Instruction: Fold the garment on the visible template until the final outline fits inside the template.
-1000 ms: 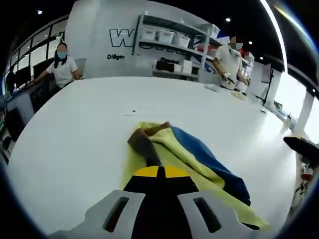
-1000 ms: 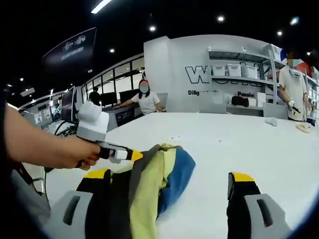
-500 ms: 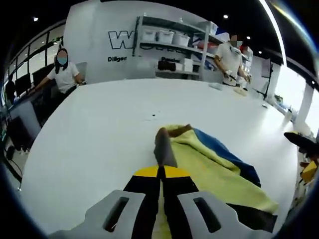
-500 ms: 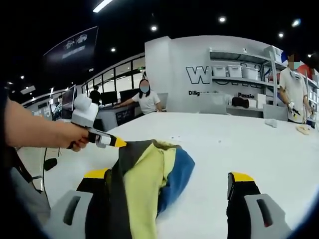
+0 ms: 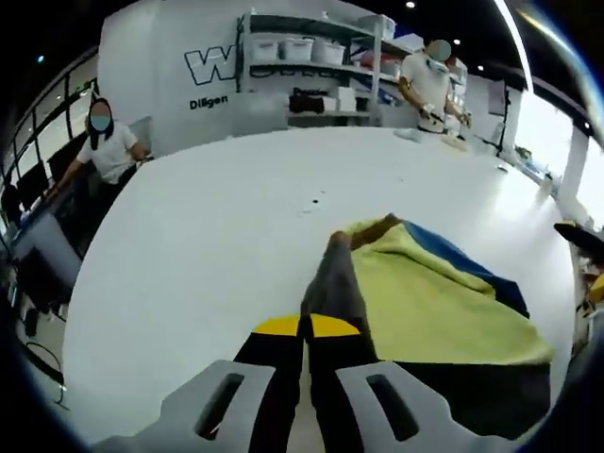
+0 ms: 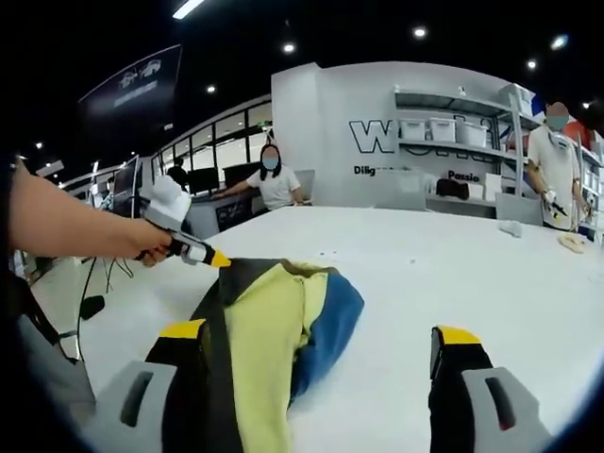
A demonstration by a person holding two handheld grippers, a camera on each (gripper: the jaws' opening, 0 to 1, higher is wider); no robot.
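- Since a second ago the left claw (image 5: 304,332) has drawn its pinched edge of the garment (image 5: 429,311) outward, so the cloth that lay bunched in a narrow heap is now spread wider and flatter on the white desk (image 5: 208,226).
- Left claw: jaws pressed together on a dark grey edge of the garment, which runs up from between the yellow tips in the left gripper view; in the right gripper view the same claw (image 6: 219,259) shows at the cloth's far left corner, held in a hand (image 6: 142,241).
- Right claw (image 6: 316,344): jaws spread wide, with the garment (image 6: 283,316) lying over its left jaw; nothing is pinched between them.
- The garment, yellow with a blue panel and dark grey borders, rests on the desk between the two claws, partly opened.
- I cannot make out any template outline on the desk.
- Step in hand, as I judge it: spreading and straightening the cloth before a fold.
- The next move probably calls for the right claw to close on a near edge, so both claws can tension the cloth evenly and lay it flat.
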